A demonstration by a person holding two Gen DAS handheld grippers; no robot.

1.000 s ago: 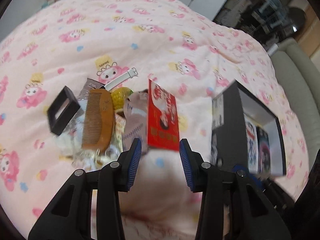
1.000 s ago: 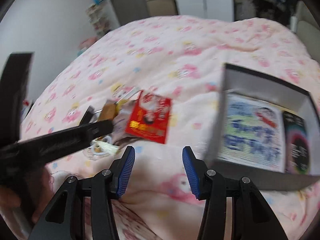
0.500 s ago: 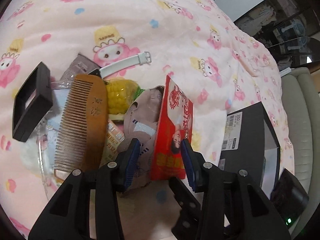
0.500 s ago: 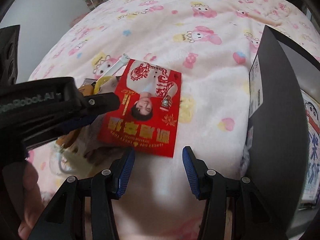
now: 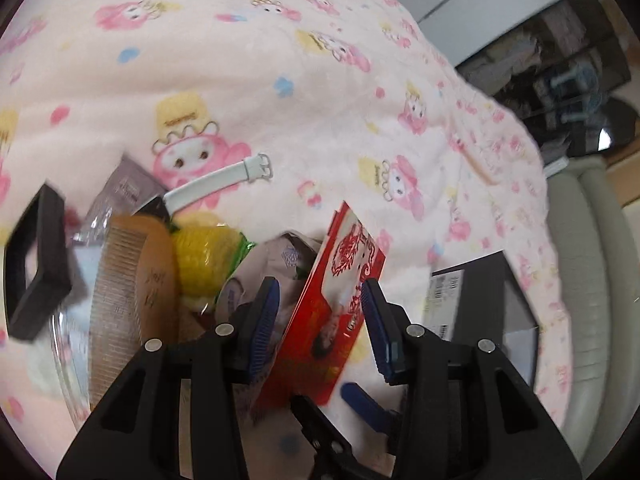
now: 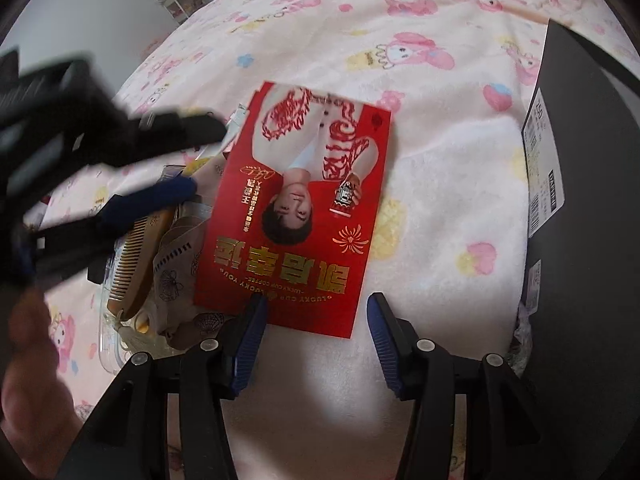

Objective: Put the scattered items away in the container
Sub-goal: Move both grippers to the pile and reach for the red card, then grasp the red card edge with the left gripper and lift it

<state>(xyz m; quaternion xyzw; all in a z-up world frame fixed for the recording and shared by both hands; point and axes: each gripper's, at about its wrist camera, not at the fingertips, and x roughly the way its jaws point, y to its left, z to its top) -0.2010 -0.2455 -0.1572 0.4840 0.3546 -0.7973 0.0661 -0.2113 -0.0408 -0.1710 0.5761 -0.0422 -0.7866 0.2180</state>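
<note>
A red printed envelope lies on the pink blanket, over a pile of small items. My right gripper is open, its fingertips just at the envelope's near edge. My left gripper is open and hovers over the envelope, one finger on each side of it; it also shows blurred at the left of the right wrist view. The black box container stands at the right; it also shows in the left wrist view.
The pile holds a wooden comb, a yellow corn toy, a beige patterned pouch, a white strap, a black square frame and clear plastic. A grey sofa lies beyond the bed.
Both grippers have moved forward toward the red envelope. The left gripper now straddles it, and the right gripper's fingertips have reached its near edge.
</note>
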